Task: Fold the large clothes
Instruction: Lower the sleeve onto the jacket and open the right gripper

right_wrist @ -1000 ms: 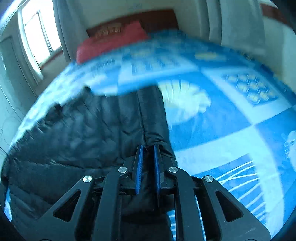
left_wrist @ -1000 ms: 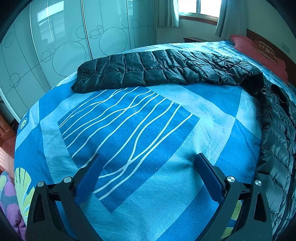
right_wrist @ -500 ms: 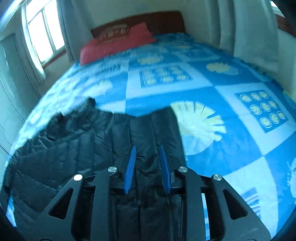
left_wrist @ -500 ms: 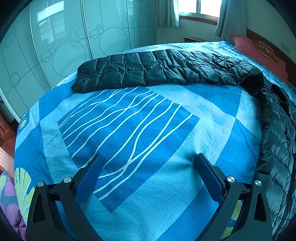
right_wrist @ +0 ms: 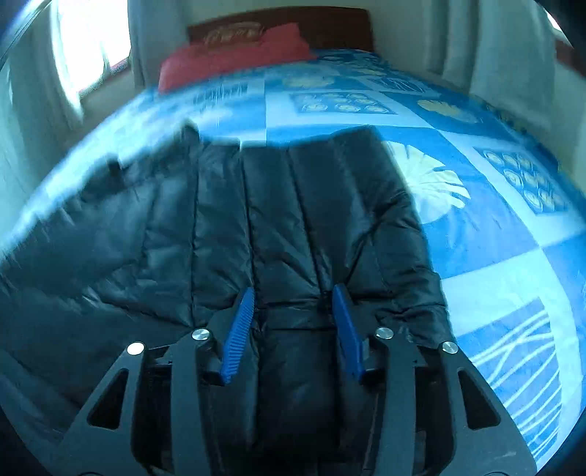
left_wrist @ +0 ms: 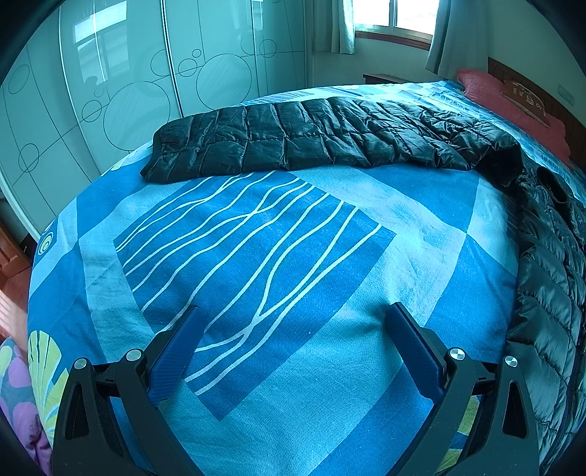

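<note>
A black quilted down jacket [left_wrist: 315,142] lies spread on the blue patterned bed [left_wrist: 256,256]. In the left wrist view one sleeve stretches across the far side and the body runs down the right edge. My left gripper [left_wrist: 293,318] stands wide open over bare bedspread, nothing between its fingers. In the right wrist view the jacket [right_wrist: 227,227] fills the lower left, a folded panel lying straight ahead. My right gripper [right_wrist: 295,296] hovers just above that panel; its jaws are opening, the blue pads apart and not pressing on the fabric.
A red pillow [right_wrist: 234,58] and wooden headboard [right_wrist: 329,22] sit at the bed's far end. Glass wardrobe doors [left_wrist: 128,91] line the left wall, a curtained window [left_wrist: 395,18] behind. A purple floral cloth [left_wrist: 18,395] shows at the bed's lower left corner.
The right gripper has let go of the jacket's panel and its pads have spread apart; it has shifted across the bed, and the panel now lies flat. The left gripper has not moved.
</note>
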`<state>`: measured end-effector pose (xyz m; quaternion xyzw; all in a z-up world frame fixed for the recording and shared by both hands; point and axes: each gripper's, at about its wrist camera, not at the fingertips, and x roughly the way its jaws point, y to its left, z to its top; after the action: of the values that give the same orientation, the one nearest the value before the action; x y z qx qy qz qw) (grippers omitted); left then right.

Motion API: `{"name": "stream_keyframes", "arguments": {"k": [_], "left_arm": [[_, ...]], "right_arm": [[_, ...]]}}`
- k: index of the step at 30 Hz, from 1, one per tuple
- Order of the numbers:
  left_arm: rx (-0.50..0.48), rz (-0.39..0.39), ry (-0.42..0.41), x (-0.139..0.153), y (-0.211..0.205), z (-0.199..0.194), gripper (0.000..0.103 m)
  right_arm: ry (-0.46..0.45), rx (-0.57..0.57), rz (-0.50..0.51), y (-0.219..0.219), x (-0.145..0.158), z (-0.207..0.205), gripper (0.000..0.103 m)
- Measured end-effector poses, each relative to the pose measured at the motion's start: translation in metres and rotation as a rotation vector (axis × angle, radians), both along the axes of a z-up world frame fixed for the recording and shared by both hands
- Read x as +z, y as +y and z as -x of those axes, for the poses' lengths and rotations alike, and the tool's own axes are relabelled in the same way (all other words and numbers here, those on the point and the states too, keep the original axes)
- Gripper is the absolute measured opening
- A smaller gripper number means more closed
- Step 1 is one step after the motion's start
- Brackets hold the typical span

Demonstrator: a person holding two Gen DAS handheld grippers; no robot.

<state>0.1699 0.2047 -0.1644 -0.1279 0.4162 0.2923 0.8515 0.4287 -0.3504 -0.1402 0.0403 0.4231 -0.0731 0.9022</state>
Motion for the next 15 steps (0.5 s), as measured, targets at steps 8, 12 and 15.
{"name": "stream_keyframes", "arguments": {"k": [8,12,15], "left_arm": [[0.0,0.003,-0.003,-0.001,-0.001,-0.001,0.099],[-0.001,0.013,-0.007,0.0,0.001,0.0,0.099],[-0.001,0.01,0.002,0.0,0.001,0.0,0.099]], "right_arm": [[-0.037,0.079,-0.101,0.054,0.013,0.029,0.05],[-0.023,0.061,-0.097,0.058,-0.007,0.024,0.052],[-0.028,0.06,-0.105,0.058,-0.008,0.025,0.052]]}}
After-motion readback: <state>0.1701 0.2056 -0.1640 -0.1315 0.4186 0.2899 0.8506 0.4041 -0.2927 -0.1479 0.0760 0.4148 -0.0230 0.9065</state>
